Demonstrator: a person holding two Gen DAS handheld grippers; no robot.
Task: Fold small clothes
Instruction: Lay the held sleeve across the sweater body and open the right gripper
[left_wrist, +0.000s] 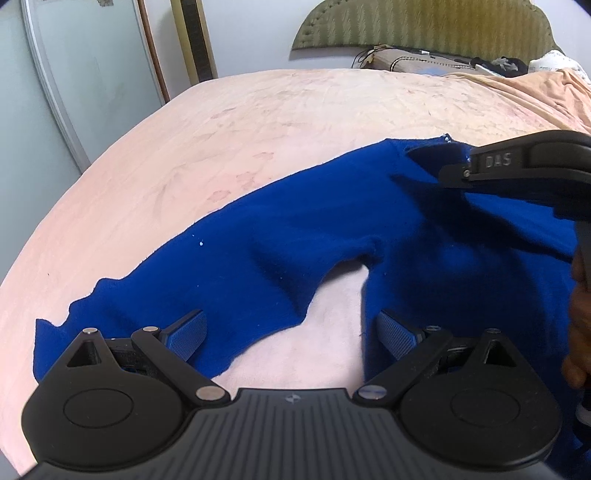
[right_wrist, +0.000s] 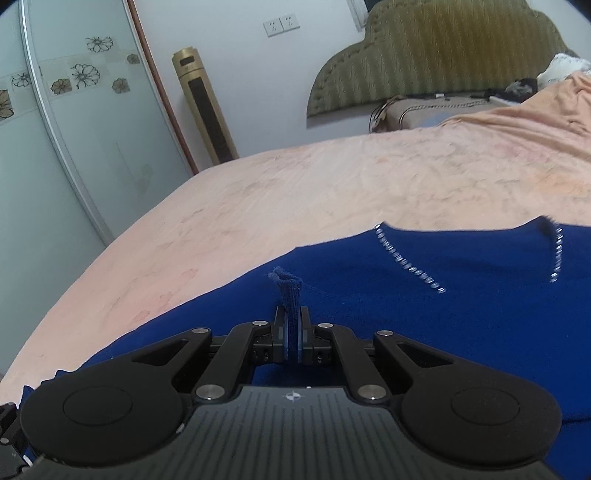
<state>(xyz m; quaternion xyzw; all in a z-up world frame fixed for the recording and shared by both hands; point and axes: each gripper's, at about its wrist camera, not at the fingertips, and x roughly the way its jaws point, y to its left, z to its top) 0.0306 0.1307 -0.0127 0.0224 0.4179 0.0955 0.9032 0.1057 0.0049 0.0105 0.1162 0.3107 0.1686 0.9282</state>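
Note:
A royal blue sweater (left_wrist: 295, 236) lies spread on the peach bedspread (left_wrist: 229, 133), one sleeve stretched toward the left. My left gripper (left_wrist: 291, 332) hovers open just above it, blue pads wide apart over the gap between sleeve and body, holding nothing. My right gripper (right_wrist: 293, 332) is shut on a pinched fold of the blue sweater (right_wrist: 369, 280), a cuff-like tuft sticking up between its pads. A rhinestone-trimmed neckline (right_wrist: 410, 267) shows ahead to the right. In the left wrist view, the right gripper (left_wrist: 448, 173) reaches in from the right over the sweater's far edge.
The bed's left edge runs beside a mirrored wardrobe door (right_wrist: 74, 129) and a gold tower fan (right_wrist: 205, 107). A padded headboard (right_wrist: 436, 51) and pillows with dark cables (right_wrist: 424, 107) sit at the far right. A hand (left_wrist: 580, 317) shows at the right rim.

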